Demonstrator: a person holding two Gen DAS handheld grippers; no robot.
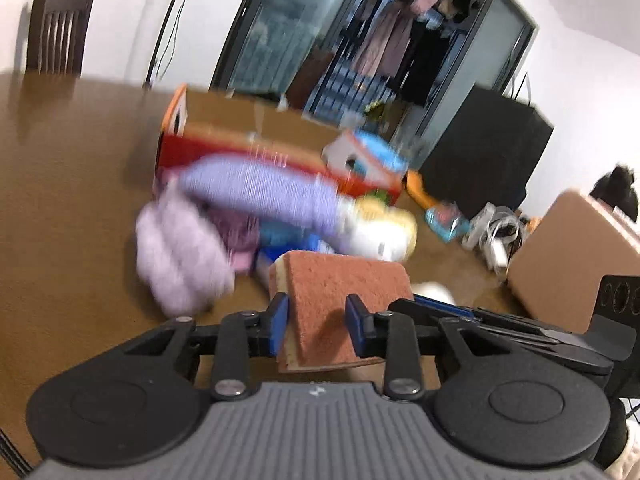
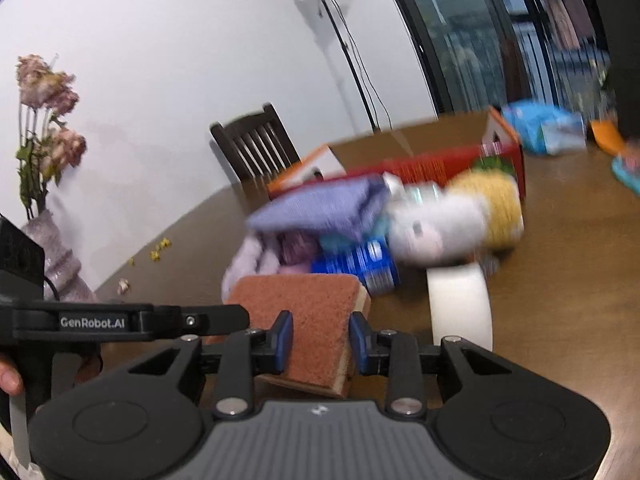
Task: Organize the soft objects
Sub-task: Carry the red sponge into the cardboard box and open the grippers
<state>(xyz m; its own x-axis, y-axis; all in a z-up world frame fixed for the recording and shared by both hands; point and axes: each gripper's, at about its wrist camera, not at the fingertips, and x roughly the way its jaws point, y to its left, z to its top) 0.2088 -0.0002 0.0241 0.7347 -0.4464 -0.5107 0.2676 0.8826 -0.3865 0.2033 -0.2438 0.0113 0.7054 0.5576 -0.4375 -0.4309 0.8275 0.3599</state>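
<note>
A rust-topped sponge with a yellow underside (image 1: 340, 292) sits between the blue pads of my left gripper (image 1: 318, 326), which is shut on it. In the right wrist view a sponge of the same look (image 2: 312, 320) is pinched by my right gripper (image 2: 320, 342). Whether this is one sponge or two I cannot tell. Each gripper's black fingers (image 1: 460, 312) (image 2: 192, 320) reach in beside the other's sponge. Behind lies a blurred pile: a purple knit cloth (image 1: 260, 188), a lilac fluffy towel (image 1: 180, 256), a white and yellow plush (image 1: 380, 232) and a blue packet (image 2: 360, 264).
An open red cardboard box (image 1: 240, 140) stands behind the pile on the brown table (image 1: 72, 200). A white tape roll (image 2: 460, 304) is at the right. A tan box (image 1: 580, 256), cables (image 1: 496, 236), a vase of dried flowers (image 2: 52, 256) and a dark chair (image 2: 256, 148) ring the area.
</note>
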